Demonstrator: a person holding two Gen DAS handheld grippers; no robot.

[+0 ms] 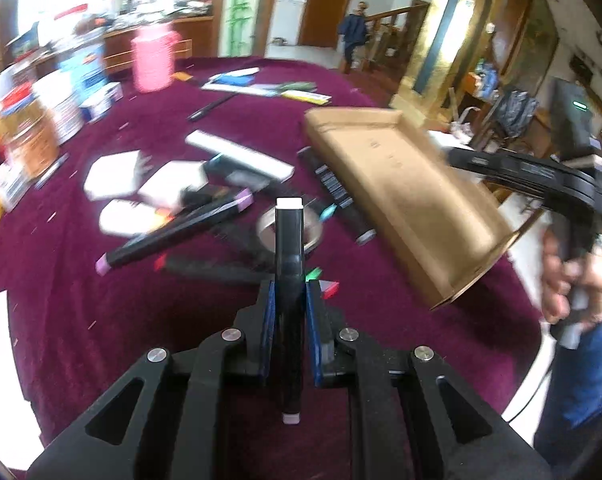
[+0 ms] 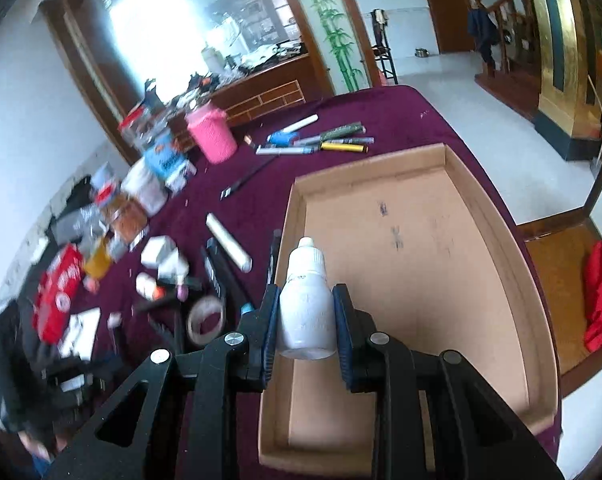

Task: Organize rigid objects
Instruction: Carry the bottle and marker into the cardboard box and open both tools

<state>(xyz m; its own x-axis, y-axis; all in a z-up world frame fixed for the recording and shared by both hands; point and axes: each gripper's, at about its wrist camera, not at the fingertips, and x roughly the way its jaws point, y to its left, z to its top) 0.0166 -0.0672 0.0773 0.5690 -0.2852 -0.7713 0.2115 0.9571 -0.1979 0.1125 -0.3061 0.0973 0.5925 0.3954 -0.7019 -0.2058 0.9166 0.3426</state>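
Hanging over the near end of the cardboard tray (image 2: 421,240), the right tongs (image 2: 306,320) are closed on a small white bottle (image 2: 306,300), which is held upright with its nozzle pointing away along the fingers. The bottle is thus already above the tray floor, so only a lowering and a release seem to be called for on that side. The left tongs (image 1: 289,312) are clamped narrowly on a black marker (image 1: 289,280), whose long axis runs straight ahead between the pads, its white cap at the far tip. Seen from this side, the tray (image 1: 401,184) lies ahead and to the right, tilted in the view, so the marker is judged to need a carry rightward before it can be laid down along the tray's length. Farther off on the maroon counter (image 1: 81,312), a roll of tape (image 1: 289,228), more markers and white erasers are left scattered, well apart from the tray.
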